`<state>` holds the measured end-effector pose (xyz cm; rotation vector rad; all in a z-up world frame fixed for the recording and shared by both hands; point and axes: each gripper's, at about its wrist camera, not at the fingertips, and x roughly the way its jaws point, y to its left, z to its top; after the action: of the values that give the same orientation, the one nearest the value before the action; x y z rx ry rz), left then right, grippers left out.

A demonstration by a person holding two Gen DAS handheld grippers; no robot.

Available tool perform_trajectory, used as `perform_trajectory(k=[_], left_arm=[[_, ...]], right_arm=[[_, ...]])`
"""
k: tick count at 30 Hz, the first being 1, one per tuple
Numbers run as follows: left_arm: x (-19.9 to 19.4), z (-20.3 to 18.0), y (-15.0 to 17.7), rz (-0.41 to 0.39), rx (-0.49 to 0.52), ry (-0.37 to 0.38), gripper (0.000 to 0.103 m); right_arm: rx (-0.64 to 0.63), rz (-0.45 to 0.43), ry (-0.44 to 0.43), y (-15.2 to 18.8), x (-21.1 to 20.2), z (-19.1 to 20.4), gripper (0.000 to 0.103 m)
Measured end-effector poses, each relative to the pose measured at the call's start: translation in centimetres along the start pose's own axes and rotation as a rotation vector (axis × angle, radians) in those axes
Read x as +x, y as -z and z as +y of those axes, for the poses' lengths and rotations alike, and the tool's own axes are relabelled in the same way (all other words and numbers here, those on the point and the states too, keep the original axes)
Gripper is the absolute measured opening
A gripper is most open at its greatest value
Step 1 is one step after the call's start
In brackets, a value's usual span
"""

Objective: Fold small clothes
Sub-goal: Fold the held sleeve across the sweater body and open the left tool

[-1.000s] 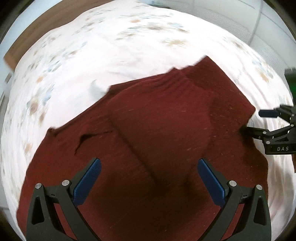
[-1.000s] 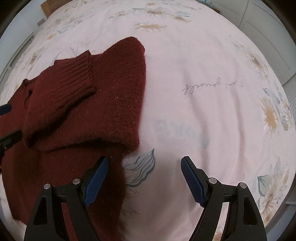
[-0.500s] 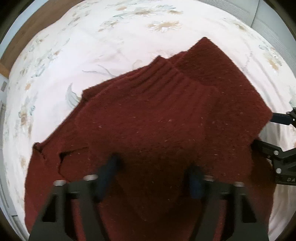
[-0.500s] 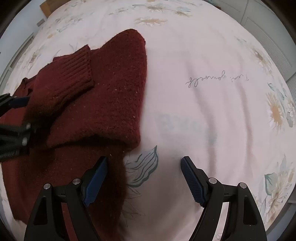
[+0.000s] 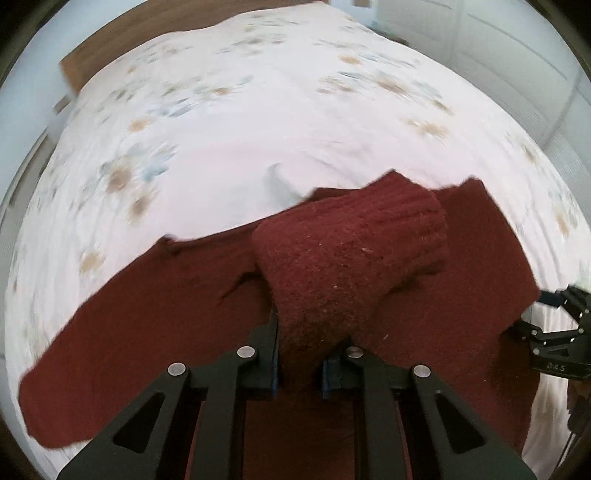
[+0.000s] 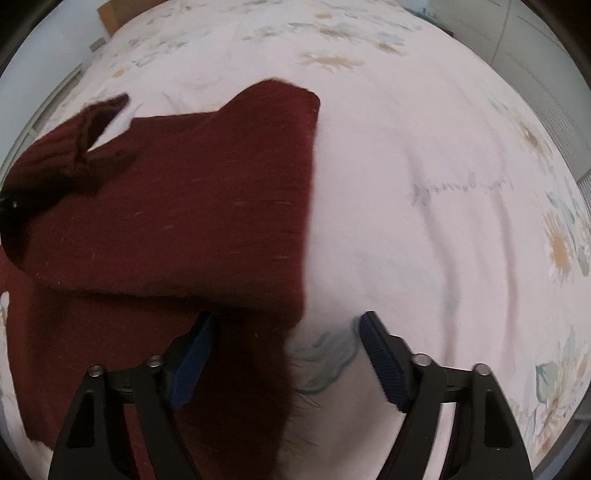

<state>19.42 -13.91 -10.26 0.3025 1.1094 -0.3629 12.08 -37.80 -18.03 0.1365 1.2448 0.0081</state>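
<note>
A dark red knitted sweater (image 5: 147, 314) lies spread on the bed. My left gripper (image 5: 299, 362) is shut on its folded-over sleeve (image 5: 351, 258), which rises bunched from the jaws, its ribbed cuff pointing away. In the right wrist view the sweater (image 6: 184, 203) fills the left half, and the sleeve cuff (image 6: 74, 147) hangs raised at the far left. My right gripper (image 6: 286, 343) straddles the sweater's folded right edge; its jaws are closing, the pads still apart from the cloth. The left wrist view shows the right gripper (image 5: 532, 314) at the sweater's right edge.
A pale sheet printed with flowers (image 5: 258, 129) covers the bed, bare to the right of the sweater (image 6: 443, 184). A wooden surface (image 5: 147, 29) lies beyond the bed's far edge, and white panelled doors (image 5: 498, 55) stand at the back right.
The left gripper went from wide open to shut on the sleeve and has drawn it up and back. The right gripper's jaws have narrowed around the sweater's edge.
</note>
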Motion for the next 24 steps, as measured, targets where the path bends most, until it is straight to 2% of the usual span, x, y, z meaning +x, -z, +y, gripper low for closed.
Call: perform_trajectory(k=[1,2,5,6,13,17,24], left_arm=[[-0.1,0.8,0.3,-0.003,-0.016,-0.006,0.013],[0.0,1.7,0.7,-0.005,-0.032,-0.014,0.013],[0.4,4.0,1.6,0.012,-0.074,-0.017,0.013],[-0.4,4.3,3.0,0.016,-0.085,-0.016,0.013],[-1.2,5.9,6.3,0.087,-0.185,0.018,0.017],[-1.6,7.4,7.3,0.093,-0.251,0.057,0.019],[-2.7,9.2,8.4,0.095,-0.315,0.076,0.026]], right_arm=[[-0.002,0.012,-0.008,-0.1,0.3,0.3,0.021],[-0.003,0.026,-0.02,-0.2,0.6,0.6,0.017],[-0.045,0.03,0.04,-0.1,1.1,1.9,0.017],[-0.046,0.03,0.043,0.0,1.2,2.0,0.017],[-0.048,0.037,0.026,0.3,1.4,2.0,0.017],[-0.048,0.043,0.021,0.2,1.4,1.8,0.017],[-0.043,0.046,0.016,-0.2,1.4,2.2,0.019]])
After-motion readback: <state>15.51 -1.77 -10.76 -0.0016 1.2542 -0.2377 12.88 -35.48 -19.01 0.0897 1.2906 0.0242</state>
